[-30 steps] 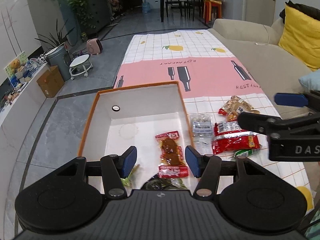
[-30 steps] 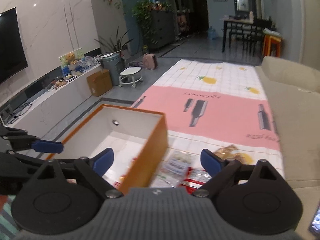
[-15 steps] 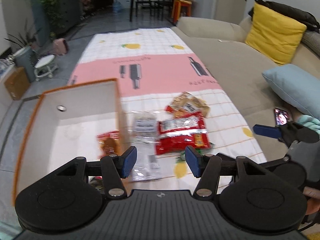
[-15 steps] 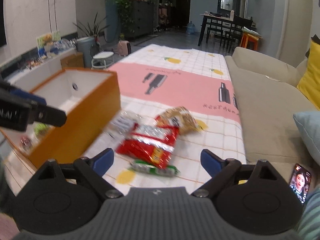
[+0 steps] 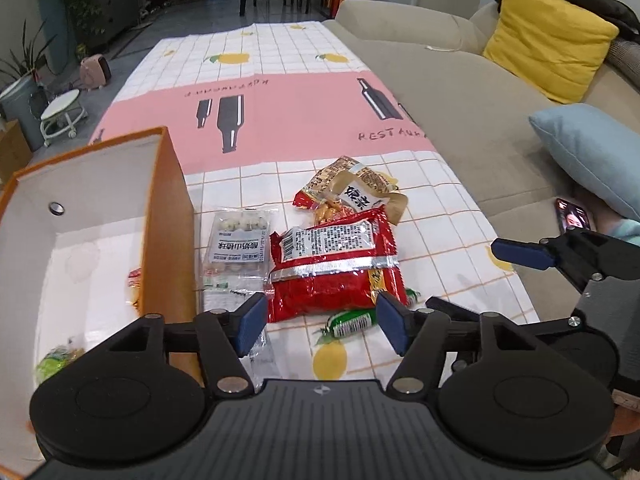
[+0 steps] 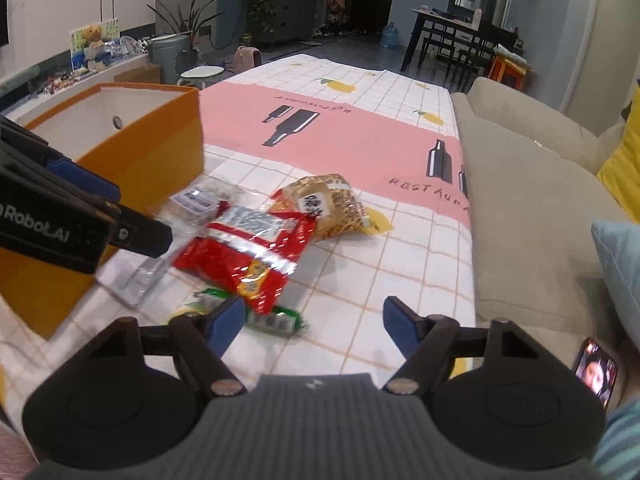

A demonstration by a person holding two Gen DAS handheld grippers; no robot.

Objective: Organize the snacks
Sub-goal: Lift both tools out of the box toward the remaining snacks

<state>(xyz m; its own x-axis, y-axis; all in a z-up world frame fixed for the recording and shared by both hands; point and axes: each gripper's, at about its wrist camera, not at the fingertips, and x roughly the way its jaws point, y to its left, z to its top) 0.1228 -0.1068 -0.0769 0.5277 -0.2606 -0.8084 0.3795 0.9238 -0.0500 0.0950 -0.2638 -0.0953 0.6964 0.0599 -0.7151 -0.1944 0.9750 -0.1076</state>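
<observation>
While both tools gape, red packet [image 5: 334, 270] lies apparently untouched.

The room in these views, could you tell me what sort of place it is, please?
Most likely a home living room that opens onto a dining area. A beige sofa with a yellow cushion runs beside the cloth-covered table, and a dark dining table with chairs stands further back.

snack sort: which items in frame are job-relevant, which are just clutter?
Job:
orange box
red packet
clear packet
brown packet
green packet
left tool and right tool, both open

Clutter:
phone
blue cushion
yellow cushion
</observation>
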